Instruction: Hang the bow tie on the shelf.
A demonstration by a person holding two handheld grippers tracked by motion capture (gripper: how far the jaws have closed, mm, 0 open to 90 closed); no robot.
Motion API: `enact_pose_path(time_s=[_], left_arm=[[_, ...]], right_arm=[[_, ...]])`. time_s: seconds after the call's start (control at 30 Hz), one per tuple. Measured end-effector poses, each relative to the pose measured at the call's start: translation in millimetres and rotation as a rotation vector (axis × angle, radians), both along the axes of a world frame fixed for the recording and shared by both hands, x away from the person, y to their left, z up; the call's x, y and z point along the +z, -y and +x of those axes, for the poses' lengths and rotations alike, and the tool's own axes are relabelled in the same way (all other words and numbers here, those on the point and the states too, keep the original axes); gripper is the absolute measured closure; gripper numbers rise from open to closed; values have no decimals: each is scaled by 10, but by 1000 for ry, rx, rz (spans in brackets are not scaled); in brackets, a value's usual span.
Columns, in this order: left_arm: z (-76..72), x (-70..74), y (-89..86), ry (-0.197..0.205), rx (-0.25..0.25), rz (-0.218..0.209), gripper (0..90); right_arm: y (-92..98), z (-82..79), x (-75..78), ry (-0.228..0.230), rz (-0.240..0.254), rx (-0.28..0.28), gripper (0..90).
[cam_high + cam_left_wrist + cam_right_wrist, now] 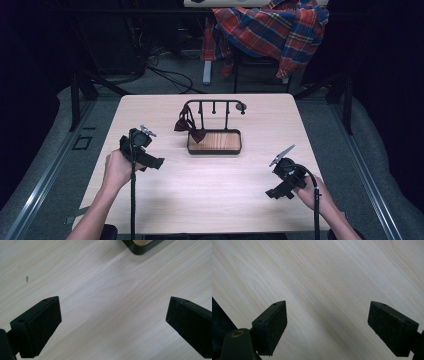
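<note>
Table (165, 200) of pale wood carries a black rack (214, 127) with a wooden base near its far middle, and a dark red bow tie (188, 126) hangs at the rack's left end. The left gripper (150, 160) is held by the left hand (117, 170) over the table's left side, jaws wide apart around nothing. The right gripper (276, 192), in the right hand (312, 192) near the right edge, is likewise spread wide and empty

**Colours on and around the desk**

The desk (165, 200) is pale wood grain. The rack (214, 125) is black with a warm brown wooden base; its bow tie (189, 126) is dark maroon. Behind, a shirt (272, 25) shows red-blue-white plaid.
</note>
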State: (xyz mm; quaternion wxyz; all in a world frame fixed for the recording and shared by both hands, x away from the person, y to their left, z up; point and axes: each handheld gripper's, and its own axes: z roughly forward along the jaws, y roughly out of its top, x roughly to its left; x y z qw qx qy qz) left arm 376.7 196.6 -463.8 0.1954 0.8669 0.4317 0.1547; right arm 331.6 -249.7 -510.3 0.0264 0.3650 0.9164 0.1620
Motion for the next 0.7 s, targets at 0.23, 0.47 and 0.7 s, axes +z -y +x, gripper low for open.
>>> enact_pose_path(time_s=[0.23,0.47,0.7], left_arm=[[-136,-144,11,-46,-18,16,0],[-208,-370,-35,-101,-17,31,0],[-214,-525,-66,-152,-32,98,1]], right_arm=[[-10,-5,1,-6,-7,10,158],[-13,-19,-15,0,-15,16,157],[-11,-22,-10,1,-36,28,157]])
